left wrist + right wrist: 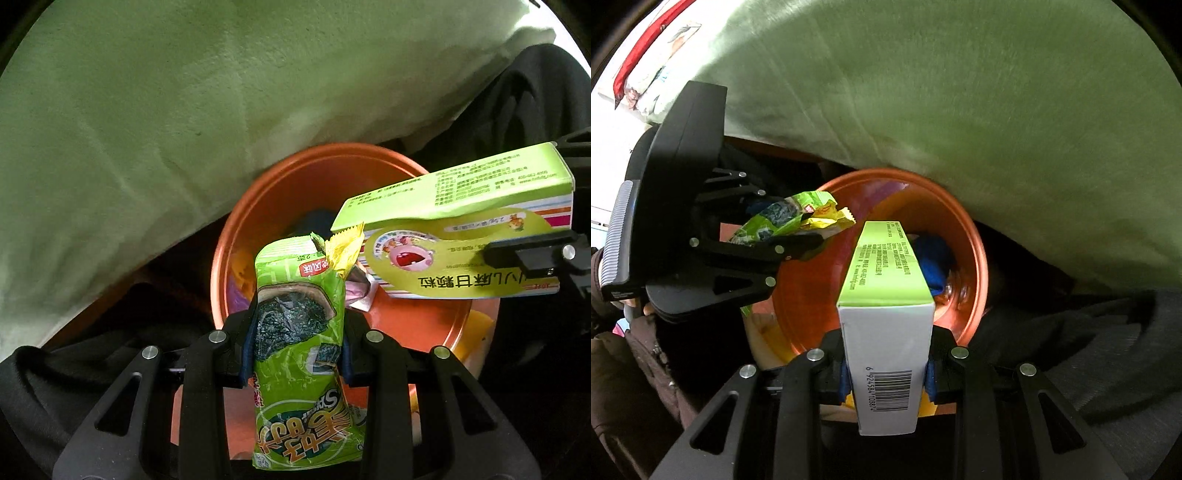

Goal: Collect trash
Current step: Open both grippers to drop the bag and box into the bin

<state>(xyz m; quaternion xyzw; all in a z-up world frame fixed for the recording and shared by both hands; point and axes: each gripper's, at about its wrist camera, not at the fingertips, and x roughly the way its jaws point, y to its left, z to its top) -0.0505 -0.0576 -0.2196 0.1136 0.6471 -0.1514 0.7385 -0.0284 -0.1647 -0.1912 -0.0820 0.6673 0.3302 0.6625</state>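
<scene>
My left gripper (297, 347) is shut on a green seaweed snack wrapper (301, 369), with a yellow wrapper (343, 247) beside its top. It holds them over the rim of an orange bin (295, 173). My right gripper (888, 369) is shut on a green and white medicine box (886, 314) and holds it above the same bin (975, 258). The box shows at right in the left wrist view (461, 225). The left gripper (783, 229) with the green wrapper (779, 218) shows at left in the right wrist view. The bin holds several coloured scraps and something blue (934, 266).
A pale green blanket (184, 110) hangs over the space behind the bin. Dark clothing (1089, 339) lies to the right of the bin. A red and white bag (653, 62) sits at the far upper left.
</scene>
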